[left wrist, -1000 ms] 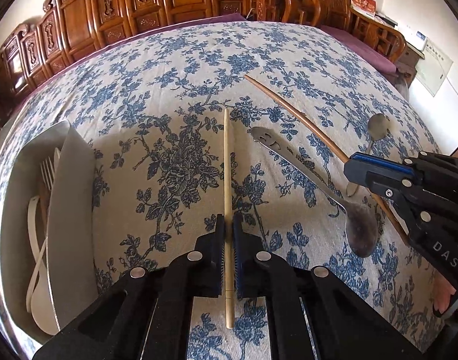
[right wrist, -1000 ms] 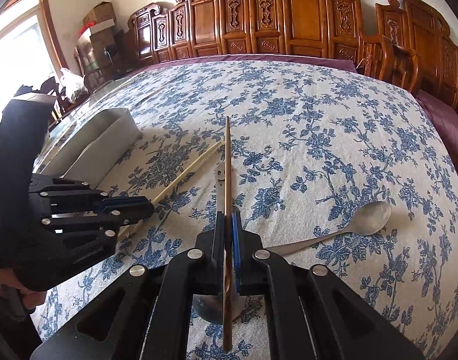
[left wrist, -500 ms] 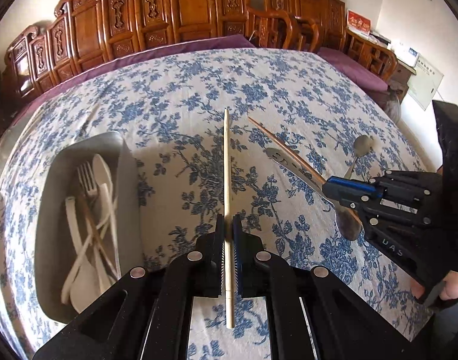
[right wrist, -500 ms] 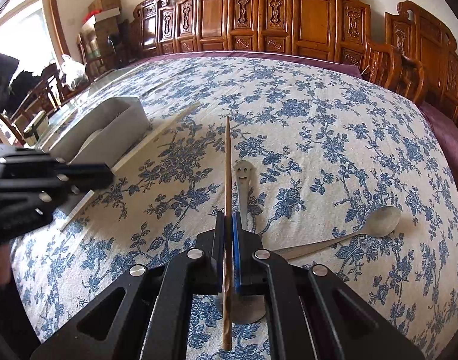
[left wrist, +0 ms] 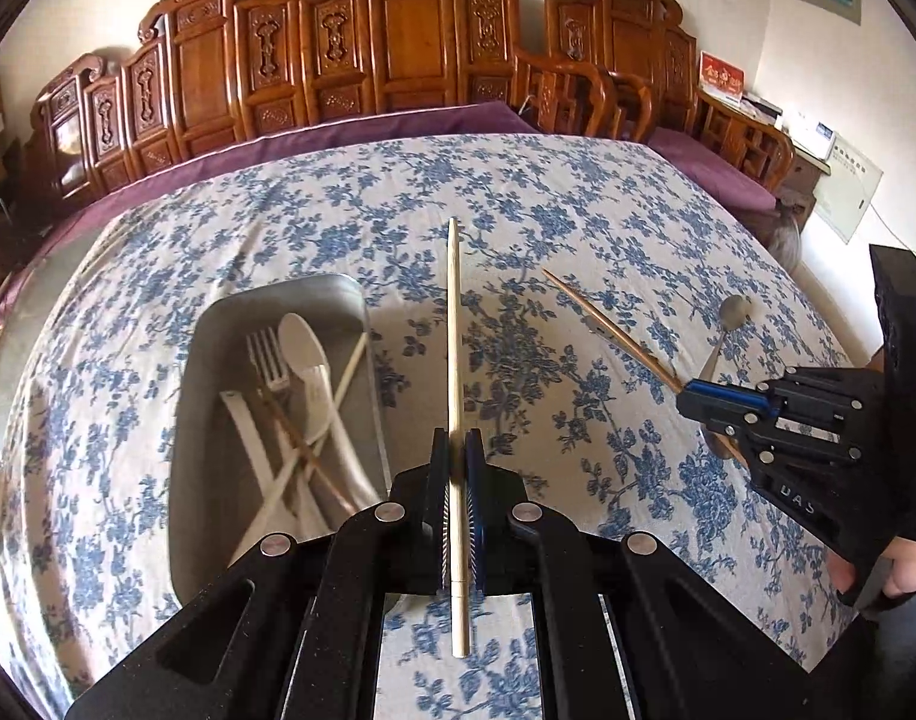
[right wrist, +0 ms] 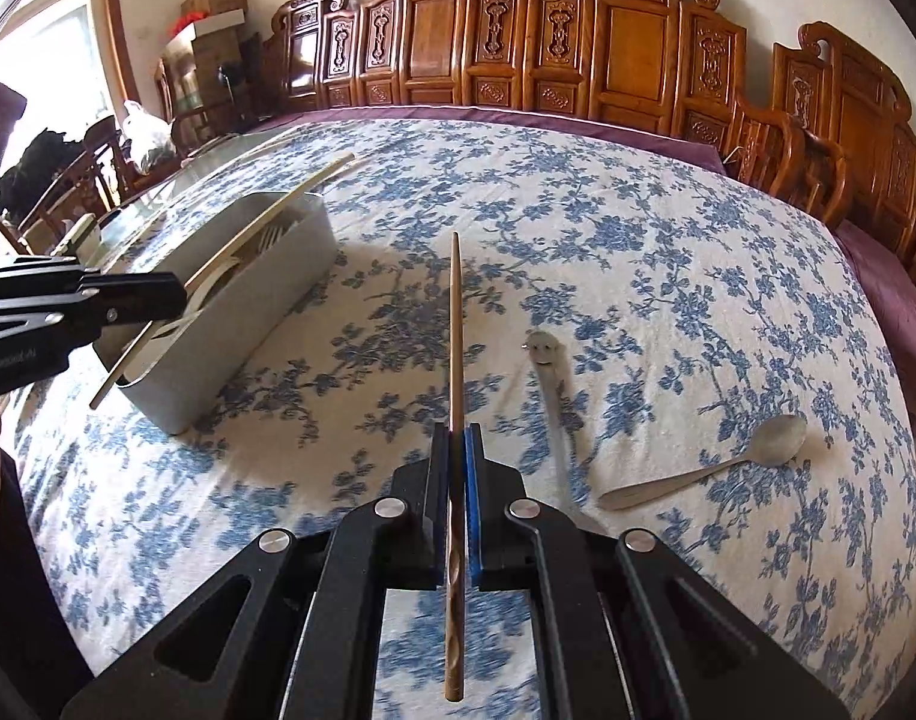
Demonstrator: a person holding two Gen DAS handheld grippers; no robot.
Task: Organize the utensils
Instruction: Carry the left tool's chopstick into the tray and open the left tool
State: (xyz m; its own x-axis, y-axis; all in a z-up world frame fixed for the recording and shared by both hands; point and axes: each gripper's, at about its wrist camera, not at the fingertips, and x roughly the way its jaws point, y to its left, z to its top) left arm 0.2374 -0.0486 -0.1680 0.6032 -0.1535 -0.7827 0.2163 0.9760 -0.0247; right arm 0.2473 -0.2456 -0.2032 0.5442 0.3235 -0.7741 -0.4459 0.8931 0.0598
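Between the closed jaws of the left gripper (left wrist: 458, 510) a pale chopstick (left wrist: 455, 360) is held above the grey tray (left wrist: 185, 420) of cutlery, while the right gripper (right wrist: 456, 504) clamps a brown chopstick (right wrist: 455, 360) over the flowered desk (right wrist: 668, 252), two metal spoons (right wrist: 707, 471) lying beside it

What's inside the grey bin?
The rectangular grey plastic bin holds a white plastic fork, a white plastic spoon, pale and dark chopsticks and other white utensils. The pile covers the floor beneath it.

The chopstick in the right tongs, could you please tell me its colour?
Dark brown wood, the chopstick shows best in the right wrist view.
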